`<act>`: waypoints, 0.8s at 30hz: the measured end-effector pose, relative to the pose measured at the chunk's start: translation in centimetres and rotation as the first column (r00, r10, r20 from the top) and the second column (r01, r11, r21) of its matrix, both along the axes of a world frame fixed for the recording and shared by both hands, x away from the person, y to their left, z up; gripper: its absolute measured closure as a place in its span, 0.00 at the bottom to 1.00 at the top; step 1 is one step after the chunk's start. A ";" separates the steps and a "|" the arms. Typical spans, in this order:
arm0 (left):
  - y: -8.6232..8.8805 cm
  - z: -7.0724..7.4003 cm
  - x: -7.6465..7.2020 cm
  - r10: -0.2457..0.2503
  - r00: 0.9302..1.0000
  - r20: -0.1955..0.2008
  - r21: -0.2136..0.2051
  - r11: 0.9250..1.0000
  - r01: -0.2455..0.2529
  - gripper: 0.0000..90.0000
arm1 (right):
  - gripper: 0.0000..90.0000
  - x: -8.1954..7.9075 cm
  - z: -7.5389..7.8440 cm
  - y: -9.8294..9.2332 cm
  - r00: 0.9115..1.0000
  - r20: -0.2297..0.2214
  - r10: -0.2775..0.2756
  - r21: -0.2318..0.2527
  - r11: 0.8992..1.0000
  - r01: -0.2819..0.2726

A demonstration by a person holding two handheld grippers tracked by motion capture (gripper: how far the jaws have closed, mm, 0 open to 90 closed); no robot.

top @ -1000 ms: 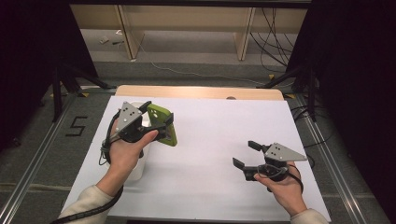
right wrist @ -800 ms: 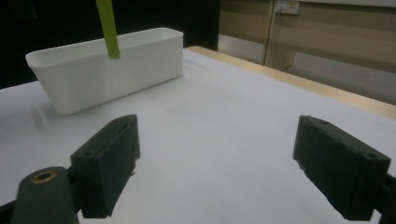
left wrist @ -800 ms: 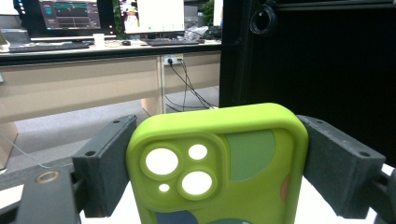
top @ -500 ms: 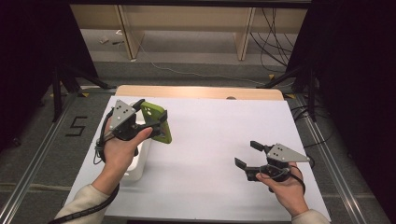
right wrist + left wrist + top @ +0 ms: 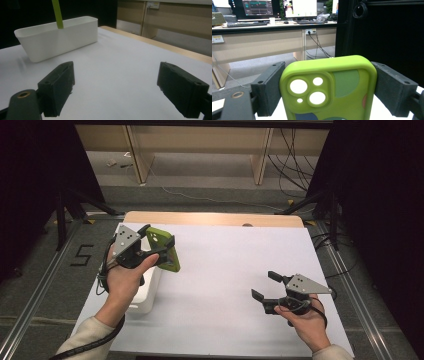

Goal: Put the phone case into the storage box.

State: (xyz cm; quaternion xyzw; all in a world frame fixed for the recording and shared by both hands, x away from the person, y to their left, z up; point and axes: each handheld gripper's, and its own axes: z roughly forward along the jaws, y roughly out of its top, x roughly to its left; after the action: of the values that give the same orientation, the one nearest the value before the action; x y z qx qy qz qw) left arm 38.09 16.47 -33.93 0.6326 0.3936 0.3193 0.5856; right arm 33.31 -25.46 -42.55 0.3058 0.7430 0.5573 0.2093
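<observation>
A lime-green phone case (image 5: 167,251) with round camera holes is clamped by its sides in my left gripper (image 5: 156,241), which is held above the left of the white table (image 5: 230,265). In the left gripper view both pads press on the case (image 5: 329,87), which stands upright between the jaws of that gripper (image 5: 328,68). The case hangs over a white rectangular bin (image 5: 147,292). My right gripper (image 5: 264,285) hovers low over the table's right front, open with nothing between its fingers. From the right gripper (image 5: 117,72) view, the bin (image 5: 57,37) lies ahead, with a thin edge of the case (image 5: 58,15) above it.
The white sheet covers a wooden tabletop whose far edge (image 5: 215,217) shows bare. Dark curtains flank both sides. Cables and wooden desk legs lie on the floor beyond the table.
My left hand has shifted slightly to the left with the green case still in its grip. The right hand has stayed put.
</observation>
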 end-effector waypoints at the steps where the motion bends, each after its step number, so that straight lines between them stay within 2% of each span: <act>1: 0.1 0.0 0.0 0.001 1.000 0.000 0.000 1.000 -0.001 0.18 | 0.17 0.0 0.0 0.0 1.000 0.001 0.000 0.000 1.000 0.000; 24: 1.5 0.3 0.5 0.042 0.999 -0.005 0.004 0.999 -0.042 0.18 | 0.17 0.0 -0.4 0.0 1.000 -0.010 0.001 -0.004 1.000 -0.001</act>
State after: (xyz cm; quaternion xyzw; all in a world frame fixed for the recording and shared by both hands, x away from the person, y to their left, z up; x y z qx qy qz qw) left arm 38.55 17.94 -33.65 0.6261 0.4074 0.3307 0.5768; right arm 33.34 -25.47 -42.91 0.3079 0.7453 0.5544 0.2058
